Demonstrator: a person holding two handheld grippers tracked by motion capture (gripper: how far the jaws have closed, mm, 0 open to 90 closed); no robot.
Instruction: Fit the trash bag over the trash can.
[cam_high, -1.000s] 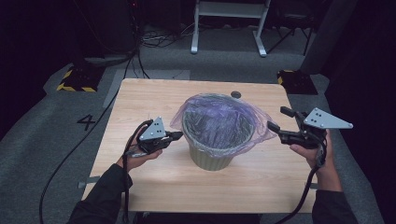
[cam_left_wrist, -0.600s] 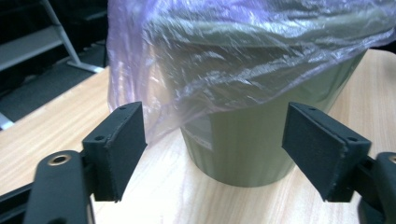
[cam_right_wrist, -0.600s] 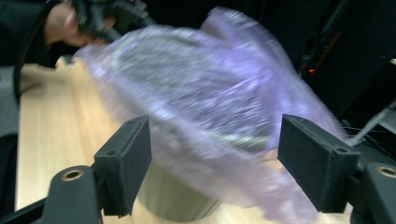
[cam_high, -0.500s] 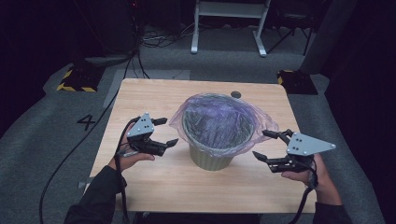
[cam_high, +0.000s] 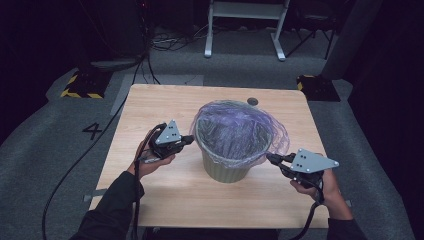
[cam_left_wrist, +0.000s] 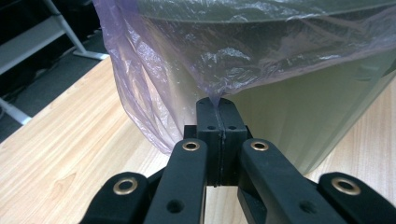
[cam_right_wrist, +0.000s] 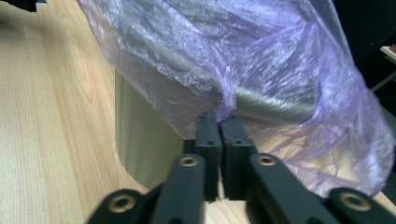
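A pale green waste bin (cam_high: 227, 155) is seen standing upright on the wooden table (cam_high: 150, 102), slightly right of its middle. A translucent purple bin liner (cam_high: 235, 127) is draped inside it and folded out over the rim, with loose film hanging down the outside.

The left tool (cam_high: 186, 140) is held just beside the bin's left wall. In the left gripper view its jaws are pressed together, and a drawn-out point of the liner's hanging edge (cam_left_wrist: 215, 95) is pinched between them.

The right tool (cam_high: 272, 159) is held at the bin's near right side. In the right gripper view its jaws are closed on a fold of the liner (cam_right_wrist: 224, 105), below the overhanging film.

A small dark round grommet (cam_high: 252, 101) is set into the table beyond the bin.
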